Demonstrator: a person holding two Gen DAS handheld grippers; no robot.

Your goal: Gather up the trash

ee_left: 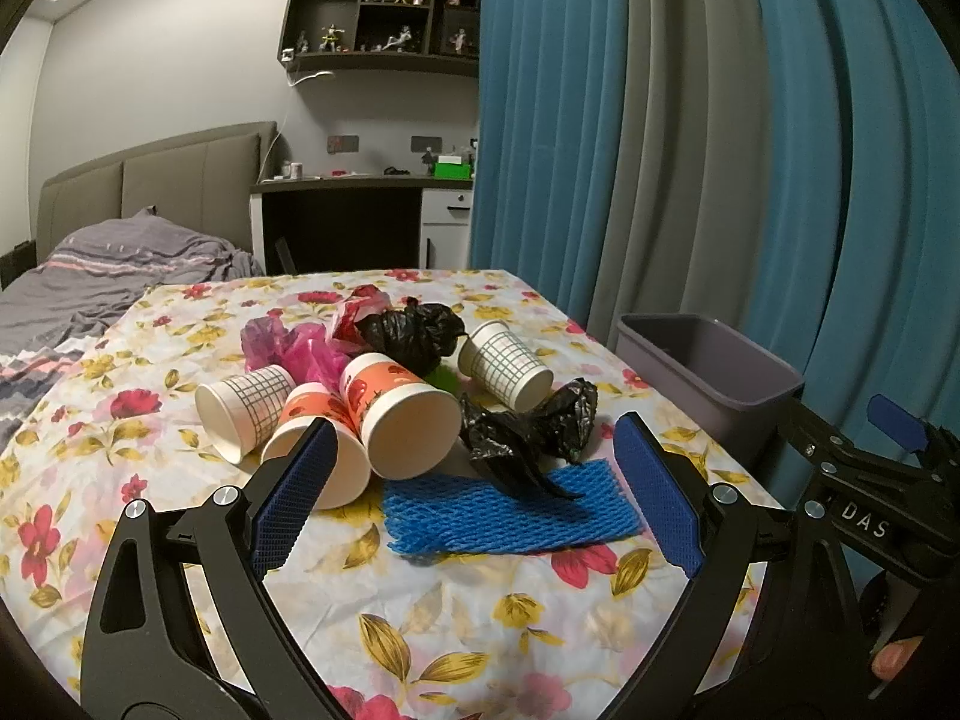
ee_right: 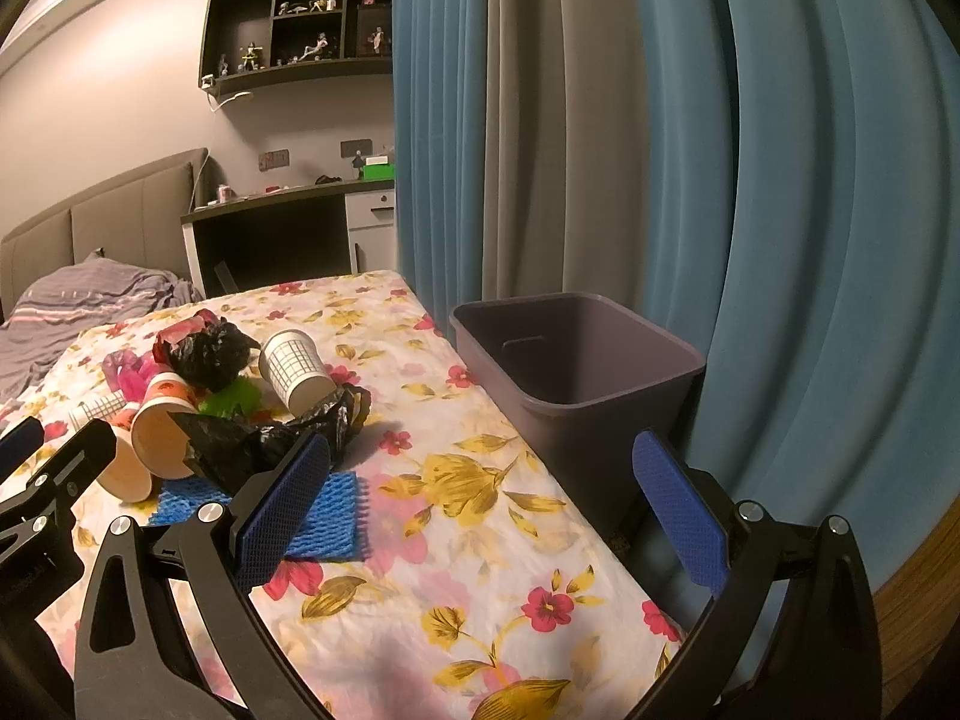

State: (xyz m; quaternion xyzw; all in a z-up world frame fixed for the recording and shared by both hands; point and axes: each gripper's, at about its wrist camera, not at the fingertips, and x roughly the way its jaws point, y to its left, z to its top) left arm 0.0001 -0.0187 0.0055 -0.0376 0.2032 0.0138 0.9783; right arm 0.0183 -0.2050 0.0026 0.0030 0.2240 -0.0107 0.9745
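A pile of trash lies on the floral tablecloth (ee_left: 456, 618): orange paper cups (ee_left: 402, 414), grid-patterned cups (ee_left: 507, 363), crumpled black bags (ee_left: 528, 432), a pink bag (ee_left: 300, 348) and a blue foam net (ee_left: 510, 510). My left gripper (ee_left: 474, 492) is open, hovering just before the net with nothing between its pads. My right gripper (ee_right: 480, 516) is open too, empty, near the table's right edge in front of the grey bin (ee_right: 576, 360). In the right wrist view the blue foam net (ee_right: 327, 516) lies partly behind the left pad.
The empty grey bin (ee_left: 708, 372) stands off the table's right side against blue and grey curtains (ee_right: 660, 150). A bed (ee_left: 90, 288) lies to the left, a desk (ee_left: 342, 216) and wall shelf (ee_left: 384, 18) behind. The right gripper's body (ee_left: 870, 480) shows at right.
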